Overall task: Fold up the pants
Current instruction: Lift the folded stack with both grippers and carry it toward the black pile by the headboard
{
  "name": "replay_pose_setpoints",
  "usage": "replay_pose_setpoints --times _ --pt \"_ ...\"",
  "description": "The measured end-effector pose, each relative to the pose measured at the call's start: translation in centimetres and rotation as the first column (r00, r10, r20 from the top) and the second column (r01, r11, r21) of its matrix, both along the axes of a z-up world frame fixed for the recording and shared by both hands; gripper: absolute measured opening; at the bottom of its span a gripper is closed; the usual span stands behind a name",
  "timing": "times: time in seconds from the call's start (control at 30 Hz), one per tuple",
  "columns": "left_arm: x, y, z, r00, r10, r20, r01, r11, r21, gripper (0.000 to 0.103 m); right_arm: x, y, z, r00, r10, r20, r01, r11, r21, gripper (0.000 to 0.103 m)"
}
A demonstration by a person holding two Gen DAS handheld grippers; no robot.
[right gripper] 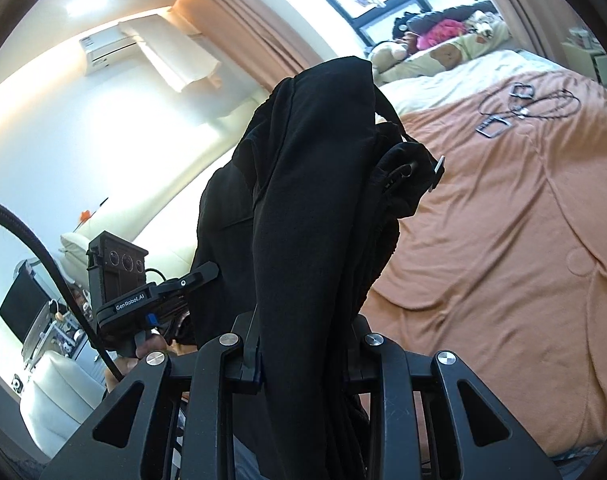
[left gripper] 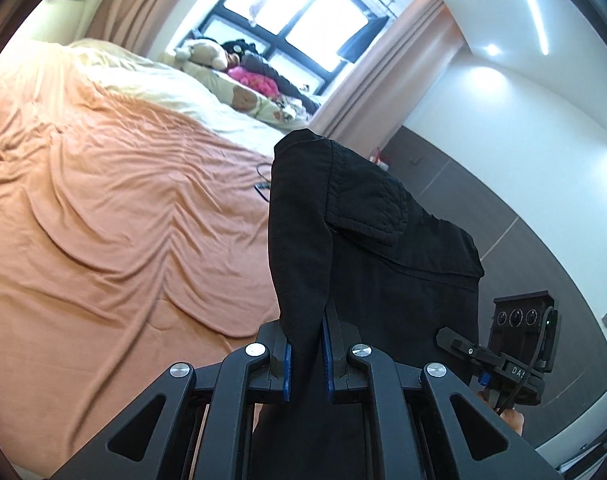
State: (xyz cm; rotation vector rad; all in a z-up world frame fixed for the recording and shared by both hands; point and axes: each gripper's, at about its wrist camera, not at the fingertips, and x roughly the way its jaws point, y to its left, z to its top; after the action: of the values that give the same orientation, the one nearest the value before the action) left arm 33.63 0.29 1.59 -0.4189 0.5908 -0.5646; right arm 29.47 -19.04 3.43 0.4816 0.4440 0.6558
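The black pants (left gripper: pixel 367 240) hang in the air beside the bed, held by both grippers. My left gripper (left gripper: pixel 306 344) is shut on a fold of the black cloth, which drapes up and over its fingers; a flap pocket shows on the cloth. My right gripper (right gripper: pixel 303 344) is shut on a thick bunch of the pants (right gripper: pixel 311 184), with the waistband and a drawstring end hanging to the right. Each gripper shows in the other's view: the right one (left gripper: pixel 515 344), the left one (right gripper: pixel 143 292).
A bed with an orange cover (left gripper: pixel 115 216) lies below, also in the right wrist view (right gripper: pixel 503 232). Cables and small frames (right gripper: pixel 519 108) lie on it. Pillows and soft toys (left gripper: pixel 223 60) sit by the window. Grey wall panels (left gripper: pixel 523 200) stand on the right.
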Motion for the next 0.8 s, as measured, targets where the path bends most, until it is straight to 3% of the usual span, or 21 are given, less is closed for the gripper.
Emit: replay_pose_setpoints --times 0.5,0.8 --pt "-5.0 10.4 4.8 0.982 0.171 0.084 -0.172 0.985 -0.003 0.012 4.5 7.8 2.3 0.991 0.115 0.074 -0.113 0.993 -0.025 0.023" --pt "-7.6 18.1 6.0 0.949 0.289 0.128 -0.288 0.957 -0.029 0.012 7.7 13.4 3.1 0.972 0.211 0.102 -0.206 0.977 -0.055 0.023"
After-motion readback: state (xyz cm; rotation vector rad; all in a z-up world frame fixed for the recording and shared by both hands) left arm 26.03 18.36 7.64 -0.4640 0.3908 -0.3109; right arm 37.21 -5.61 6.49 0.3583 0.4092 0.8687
